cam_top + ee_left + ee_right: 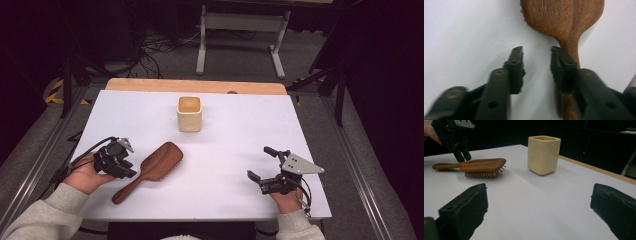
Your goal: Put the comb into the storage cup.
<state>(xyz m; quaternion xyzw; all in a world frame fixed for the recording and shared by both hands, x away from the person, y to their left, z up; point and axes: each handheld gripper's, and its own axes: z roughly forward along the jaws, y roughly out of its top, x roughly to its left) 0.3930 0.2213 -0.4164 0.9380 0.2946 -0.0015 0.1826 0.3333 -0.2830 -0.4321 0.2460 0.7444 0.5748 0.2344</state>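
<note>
A brown wooden hairbrush (pixel 150 170) lies bristles down on the white table (pixel 225 135), its handle pointing to the front left. My left gripper (pixel 130 170) hovers over the handle, where it meets the head. In the left gripper view the jaws (pixel 536 50) stand open a little, with bare table between them. The brush handle (pixel 571 50) runs under the right-hand jaw. My right gripper (pixel 259 162) is held wide open at the front right, apart from everything. Its view looks across at the hairbrush (pixel 481 165), the left gripper (pixel 461 155) and a cream cup (pixel 544 155).
The cream square cup (pixel 189 113) stands upright at the back middle of the table. A wooden strip (pixel 195 86) edges the far side. Beyond it stand a white frame's legs (pixel 240 40) and cables on the floor.
</note>
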